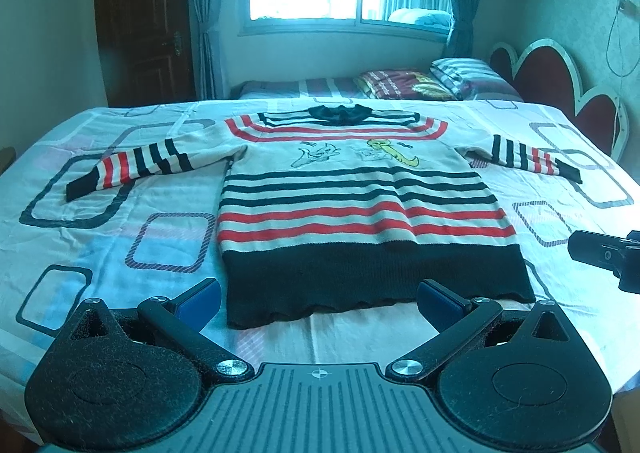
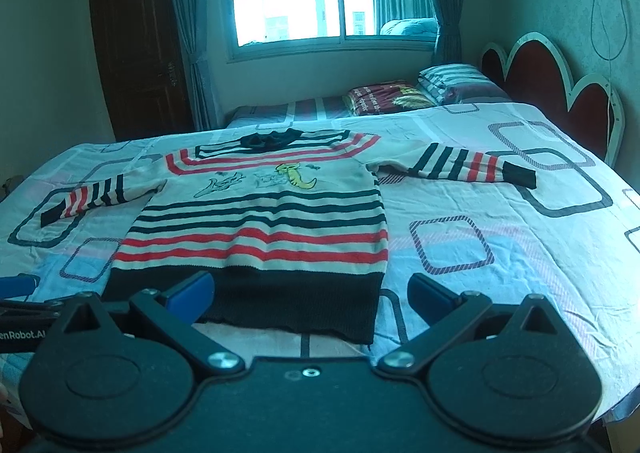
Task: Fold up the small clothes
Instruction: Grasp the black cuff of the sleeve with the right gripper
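1 cream knitted sweater with red and black stripes (image 1: 360,209), flat on patterned bedsheet (image 1: 120,253), both sleeves out | left gripper (image 1: 320,299) spread, at hem | right gripper (image 2: 310,295) spread, at hem | 2 pillows (image 1: 436,79) beyond

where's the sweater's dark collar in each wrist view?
Left wrist: dark collar top centre, at the sweater's far end.
Right wrist: collar upper left of centre.
Shared landmark: yellow embroidered figure on the chest, just below the collar.
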`<state>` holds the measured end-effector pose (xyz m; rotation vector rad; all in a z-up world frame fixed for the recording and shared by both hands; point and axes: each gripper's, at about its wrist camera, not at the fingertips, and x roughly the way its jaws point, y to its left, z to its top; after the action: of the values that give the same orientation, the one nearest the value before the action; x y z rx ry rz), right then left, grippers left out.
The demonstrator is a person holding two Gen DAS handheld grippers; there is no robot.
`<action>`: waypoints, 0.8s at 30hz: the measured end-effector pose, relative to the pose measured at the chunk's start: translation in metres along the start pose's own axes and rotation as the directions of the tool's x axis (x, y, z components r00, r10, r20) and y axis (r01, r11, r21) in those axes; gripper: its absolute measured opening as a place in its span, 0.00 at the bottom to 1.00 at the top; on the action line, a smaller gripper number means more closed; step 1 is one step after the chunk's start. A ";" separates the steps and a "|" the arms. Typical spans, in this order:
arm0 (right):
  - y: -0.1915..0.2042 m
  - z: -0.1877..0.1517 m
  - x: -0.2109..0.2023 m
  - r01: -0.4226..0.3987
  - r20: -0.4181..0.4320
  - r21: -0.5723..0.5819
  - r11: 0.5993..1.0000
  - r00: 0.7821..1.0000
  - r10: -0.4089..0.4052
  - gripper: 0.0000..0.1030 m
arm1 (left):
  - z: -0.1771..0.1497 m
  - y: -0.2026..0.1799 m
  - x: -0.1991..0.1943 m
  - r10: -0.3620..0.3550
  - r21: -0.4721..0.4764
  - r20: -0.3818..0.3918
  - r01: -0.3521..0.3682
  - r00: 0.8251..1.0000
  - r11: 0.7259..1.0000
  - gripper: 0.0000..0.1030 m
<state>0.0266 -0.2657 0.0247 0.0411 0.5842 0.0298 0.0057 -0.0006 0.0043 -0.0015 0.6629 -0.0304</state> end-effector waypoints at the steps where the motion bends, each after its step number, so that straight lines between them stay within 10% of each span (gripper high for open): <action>1: -0.001 0.001 0.000 0.009 0.005 0.005 1.000 1.000 -0.009 1.00 | 0.002 0.002 0.000 -0.006 -0.012 -0.004 0.006 1.000 1.000 1.00; 9: -0.031 0.010 0.011 0.053 0.063 0.067 0.996 0.996 -0.057 0.98 | 0.017 0.013 0.023 -0.119 -0.037 0.007 0.119 0.993 0.992 1.00; 17: -0.106 0.045 0.069 0.084 0.096 0.217 0.972 0.990 -0.107 0.71 | 0.070 0.026 0.074 0.034 -0.056 0.121 -0.027 0.992 0.998 1.00; 19: -0.135 0.057 0.093 0.093 0.101 0.266 0.959 0.987 -0.124 0.48 | 0.092 0.038 0.097 0.059 -0.109 0.127 -0.045 0.990 0.993 1.00; 24: -0.230 0.077 0.169 0.104 0.079 0.479 0.872 0.984 -0.161 0.41 | 0.128 0.040 0.158 0.064 -0.166 0.094 -0.048 0.993 0.985 1.00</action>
<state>0.2137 -0.4914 -0.0149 0.4781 0.4640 -0.2516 0.2106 0.0341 0.0076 -0.1414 0.5643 0.0779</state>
